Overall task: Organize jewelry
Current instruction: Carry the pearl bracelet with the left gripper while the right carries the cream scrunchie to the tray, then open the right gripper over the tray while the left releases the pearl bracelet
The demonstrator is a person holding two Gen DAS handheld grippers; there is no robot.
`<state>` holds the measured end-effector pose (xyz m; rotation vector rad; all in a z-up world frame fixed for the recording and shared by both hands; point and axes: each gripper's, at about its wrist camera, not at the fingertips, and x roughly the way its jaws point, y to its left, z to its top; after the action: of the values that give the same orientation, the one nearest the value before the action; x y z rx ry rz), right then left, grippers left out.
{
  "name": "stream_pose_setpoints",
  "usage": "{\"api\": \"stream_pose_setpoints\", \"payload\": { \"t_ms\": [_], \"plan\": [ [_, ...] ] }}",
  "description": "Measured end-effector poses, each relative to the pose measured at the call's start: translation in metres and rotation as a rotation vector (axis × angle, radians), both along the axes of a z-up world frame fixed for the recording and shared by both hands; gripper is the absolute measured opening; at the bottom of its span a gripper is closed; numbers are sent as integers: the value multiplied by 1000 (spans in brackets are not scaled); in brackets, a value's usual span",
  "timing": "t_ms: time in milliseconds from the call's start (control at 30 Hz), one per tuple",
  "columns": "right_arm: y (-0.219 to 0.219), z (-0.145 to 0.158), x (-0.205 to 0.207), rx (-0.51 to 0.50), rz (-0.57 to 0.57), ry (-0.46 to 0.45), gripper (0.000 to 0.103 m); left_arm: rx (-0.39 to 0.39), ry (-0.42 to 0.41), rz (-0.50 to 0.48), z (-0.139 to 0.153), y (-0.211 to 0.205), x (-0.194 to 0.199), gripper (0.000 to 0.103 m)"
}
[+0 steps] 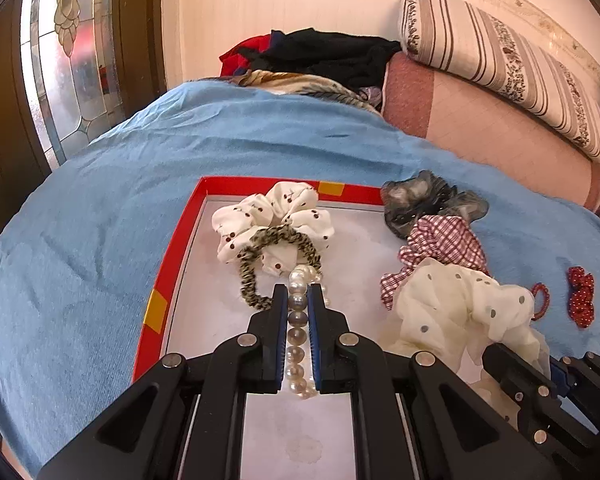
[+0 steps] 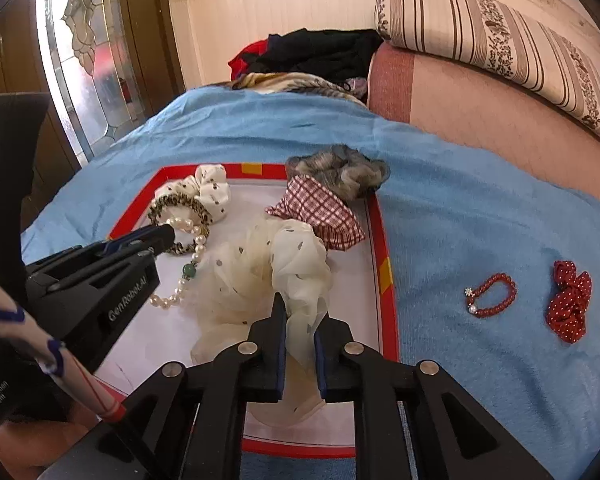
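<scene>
Pearls run straight between the pads of the left tool [image 1: 299, 292], which is closed on the pearl bracelet [image 1: 296, 320]; the strand hangs over the white floor of the red-rimmed tray [image 1: 156, 308]. Sheer cream polka-dot scrunchie [image 2: 296, 280] fabric sits between the fingers of the right tool [image 2: 300, 312]; whether its pads press the fabric I cannot tell, and its billowy bulk rests in the tray just ahead.

Only the right wrist view shows the bracelet's green bead [image 2: 189, 271] and the loose end curling on the tray, plus a red bead bracelet [image 2: 492, 294] and a red dotted scrunchie [image 2: 568, 304] lying apart on the blue bedspread [image 2: 460, 216]. The left view shows the pearls' gloss closely.

Also in the tray: a cherry-print white scrunchie [image 1: 272, 220], a thin leopard-print hair tie [image 1: 260, 264], a red check scrunchie [image 2: 320, 212]. A grey gauzy scrunchie [image 2: 336, 172] overlaps the far rim.
</scene>
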<state>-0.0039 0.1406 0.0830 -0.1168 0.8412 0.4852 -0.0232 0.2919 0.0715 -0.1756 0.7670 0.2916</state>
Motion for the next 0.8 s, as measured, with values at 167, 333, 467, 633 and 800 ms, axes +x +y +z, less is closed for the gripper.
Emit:
{"api": "stream_pose_setpoints", "payload": {
  "t_ms": [167, 333, 467, 633, 800],
  "plan": [
    [-1, -3, 0, -7, -2, 7, 17, -4, 17, 9, -3, 2, 3, 9],
    [-2, -2, -2, -11, 4, 11, 29, -5, 20, 9, -4, 2, 4, 9],
    [-5, 2, -5, -7, 4, -1, 38, -3, 19, 12, -4, 2, 4, 9],
    [-6, 8, -6, -2, 7, -11, 40, -2, 13, 15, -2, 2, 4, 15],
    [-12, 16, -9, 8, 3, -31, 40, 3, -11, 17, 3, 0, 1, 27]
  ]
}}
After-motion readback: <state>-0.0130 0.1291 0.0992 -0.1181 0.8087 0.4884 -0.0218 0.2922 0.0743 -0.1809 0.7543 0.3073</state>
